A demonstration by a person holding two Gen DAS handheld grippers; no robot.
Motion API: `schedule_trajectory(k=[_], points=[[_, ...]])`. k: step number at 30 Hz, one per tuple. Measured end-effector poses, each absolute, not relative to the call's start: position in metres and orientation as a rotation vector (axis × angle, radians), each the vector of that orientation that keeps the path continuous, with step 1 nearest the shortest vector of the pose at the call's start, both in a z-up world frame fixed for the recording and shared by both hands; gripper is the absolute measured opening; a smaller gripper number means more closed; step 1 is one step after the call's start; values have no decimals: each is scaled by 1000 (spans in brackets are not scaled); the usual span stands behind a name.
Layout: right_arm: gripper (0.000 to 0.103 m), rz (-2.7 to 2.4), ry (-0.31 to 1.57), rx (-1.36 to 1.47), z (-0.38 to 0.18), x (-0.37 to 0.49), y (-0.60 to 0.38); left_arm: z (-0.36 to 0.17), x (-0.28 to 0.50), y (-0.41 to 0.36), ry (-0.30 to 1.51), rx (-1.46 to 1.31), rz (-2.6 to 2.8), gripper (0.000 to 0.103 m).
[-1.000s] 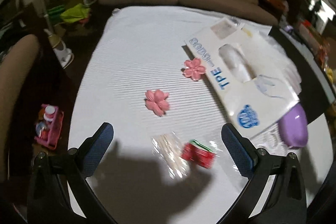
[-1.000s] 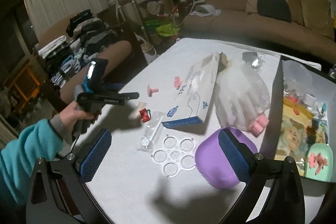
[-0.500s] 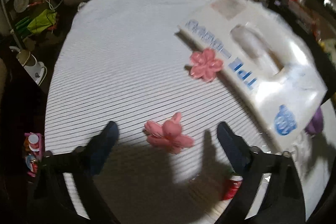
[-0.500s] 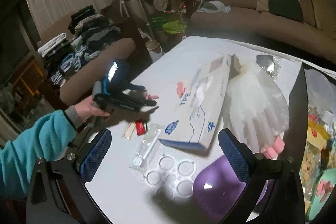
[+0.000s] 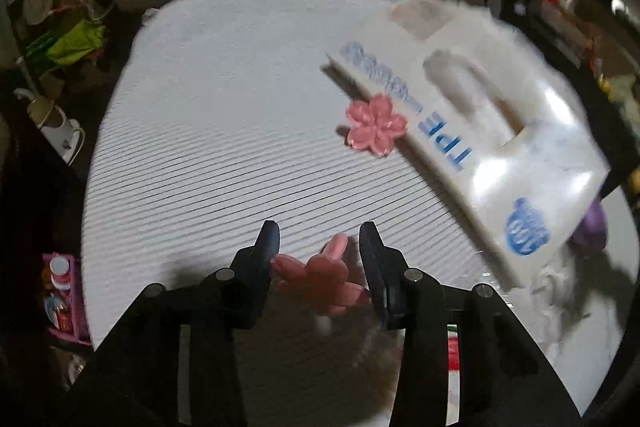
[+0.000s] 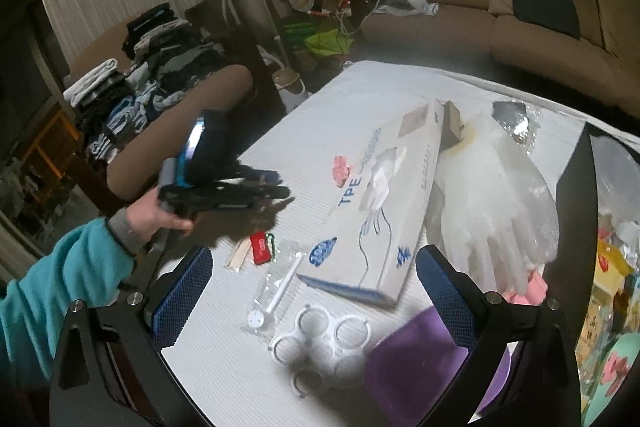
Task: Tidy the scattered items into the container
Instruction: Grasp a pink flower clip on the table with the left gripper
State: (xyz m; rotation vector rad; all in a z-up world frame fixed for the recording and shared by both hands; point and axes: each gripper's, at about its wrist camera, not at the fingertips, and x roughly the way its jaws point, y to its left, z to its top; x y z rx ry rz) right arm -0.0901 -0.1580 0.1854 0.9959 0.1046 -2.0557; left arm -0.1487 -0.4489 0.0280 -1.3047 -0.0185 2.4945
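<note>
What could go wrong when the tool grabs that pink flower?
The left tool is closing around the near pink flower, whose petals stick out unevenly, so it might pinch only one petal and the flower could slip or twist. The other pink flower leans against the glove box, awkward to grab next.

Ribbed white table (image 5: 208,131), scattered clutter

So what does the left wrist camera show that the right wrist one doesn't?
Only the left wrist view shows the near pink flower lying between the left gripper's closing fingers. Only the right wrist view shows the white ring holder, the clear gloves, the red item, the container's dark wall and the open right gripper. Both show the TPE glove box and the far pink flower.
</note>
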Motion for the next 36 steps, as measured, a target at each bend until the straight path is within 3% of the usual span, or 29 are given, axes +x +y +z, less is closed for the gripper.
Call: schedule_trajectory(k=[6, 12, 15, 18, 20, 21, 24, 28, 36], points=[[103, -2022, 331, 945, 182, -129, -238, 75, -82, -465, -321, -1176, 2578, 39], [103, -1967, 720, 992, 124, -163, -328, 94, -25, -465, -444, -1130, 2652, 39], [102, -1946, 811, 1012, 99, -175, -352, 100, -14, -467, -499, -1098, 2654, 39], [86, -1932, 848, 1056, 81, -187, -364, 102, -9, -469, -507, -1079, 2655, 39], [63, -1931, 879, 1095, 70, -196, -368, 102, -12, -470, -508, -1083, 2650, 39], [57, -1924, 883, 1120, 65, -202, -369, 102, -13, -469, -509, -1086, 2646, 39], [17, -1899, 829, 1190, 56, -214, -364, 98, -17, -467, -512, -1096, 2640, 39], [7, -1870, 700, 1213, 61, -218, -350, 92, -17, -467, -534, -1115, 2639, 39], [5, -1866, 474, 1159, 117, -194, -327, 102, -10, -459, -575, -1152, 2661, 39]])
